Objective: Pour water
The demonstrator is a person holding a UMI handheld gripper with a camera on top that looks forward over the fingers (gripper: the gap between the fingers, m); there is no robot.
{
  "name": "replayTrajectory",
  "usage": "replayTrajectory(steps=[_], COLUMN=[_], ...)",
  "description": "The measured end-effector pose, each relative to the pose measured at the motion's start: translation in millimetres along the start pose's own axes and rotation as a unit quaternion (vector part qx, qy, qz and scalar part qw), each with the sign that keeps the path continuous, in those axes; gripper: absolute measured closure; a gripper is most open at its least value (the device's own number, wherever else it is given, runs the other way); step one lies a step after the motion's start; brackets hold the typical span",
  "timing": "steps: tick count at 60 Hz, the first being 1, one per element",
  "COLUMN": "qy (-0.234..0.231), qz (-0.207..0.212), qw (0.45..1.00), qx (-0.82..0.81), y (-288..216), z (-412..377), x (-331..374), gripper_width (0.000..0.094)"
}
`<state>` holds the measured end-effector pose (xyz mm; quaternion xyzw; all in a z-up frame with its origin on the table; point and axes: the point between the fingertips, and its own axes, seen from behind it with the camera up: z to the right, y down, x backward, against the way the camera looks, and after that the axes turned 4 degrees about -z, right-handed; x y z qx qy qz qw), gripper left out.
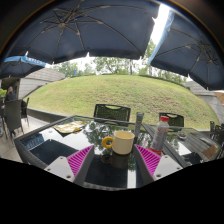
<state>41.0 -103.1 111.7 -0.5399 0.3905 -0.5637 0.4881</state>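
1. The gripper (112, 160) stands wide open, holding nothing.
2. A cream mug (122, 142) with a yellow handle sits at lower centre, between the fingers.
3. It rests on a glass table (70, 140).

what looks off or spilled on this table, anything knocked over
Nothing stands out. The mug sits upright on the glass table just ahead of the open tongs, and the bottle beyond the pink pads stands upright too. No spill shows.
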Motion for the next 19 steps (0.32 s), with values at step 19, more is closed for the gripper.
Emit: replayTrajectory(steps=[19], qy=[-0.015], qz=[0.027], qw=[0.999], qx=[0.025], y=[0.9], z=[-41.4], x=[22.5], gripper_width=[0.0101])
